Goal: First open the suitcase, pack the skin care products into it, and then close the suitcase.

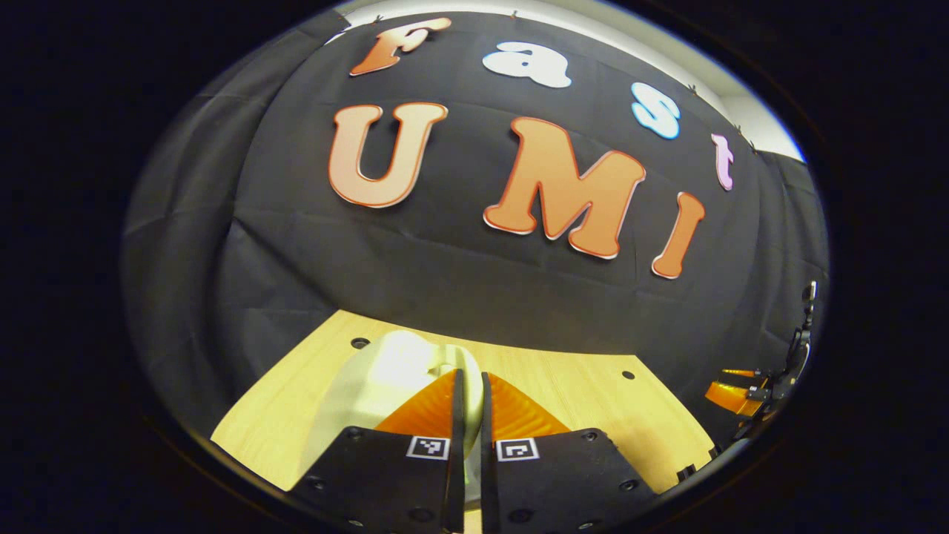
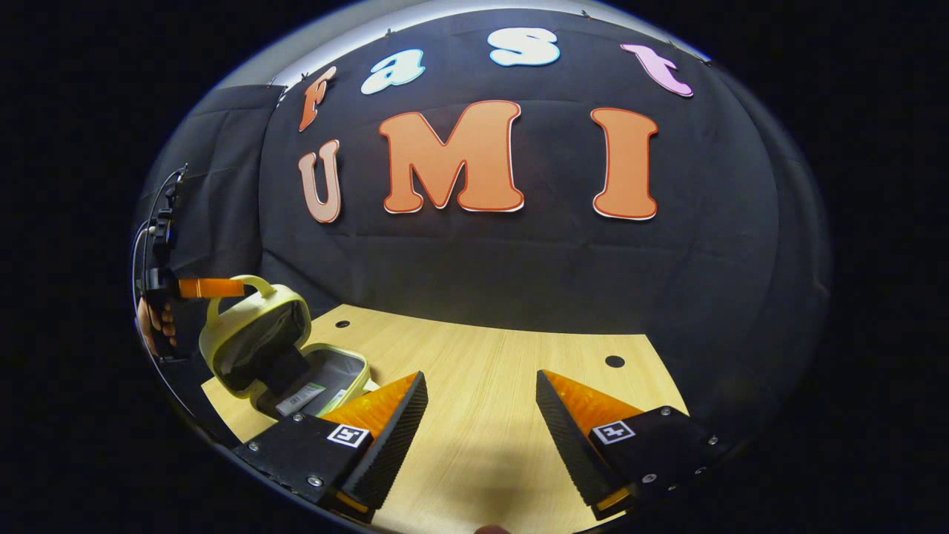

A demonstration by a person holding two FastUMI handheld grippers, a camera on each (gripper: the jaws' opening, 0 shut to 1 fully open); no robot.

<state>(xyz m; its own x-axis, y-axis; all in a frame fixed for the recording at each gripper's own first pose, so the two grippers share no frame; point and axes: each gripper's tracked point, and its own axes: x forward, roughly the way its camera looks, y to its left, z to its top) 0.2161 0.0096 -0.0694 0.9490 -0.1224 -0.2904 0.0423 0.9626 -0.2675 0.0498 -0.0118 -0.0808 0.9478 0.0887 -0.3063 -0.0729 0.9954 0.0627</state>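
While open, suitcase [image 2: 285, 348] beside left gripper [image 2: 211, 288].

We're in a staged recording booth, not a real home. Black cloth wall [image 2: 519, 282] hangs creased behind & wraps round both sides, pinned along its top edge w/ small clips; a pale room wall [image 1: 667, 52] shows above it. Work surface is a light wood-grain table [image 2: 489, 386] w/ round holes drilled in it, like a lab bench top. Lighting looks artificial, bright on the tabletop, dim on the cloth.
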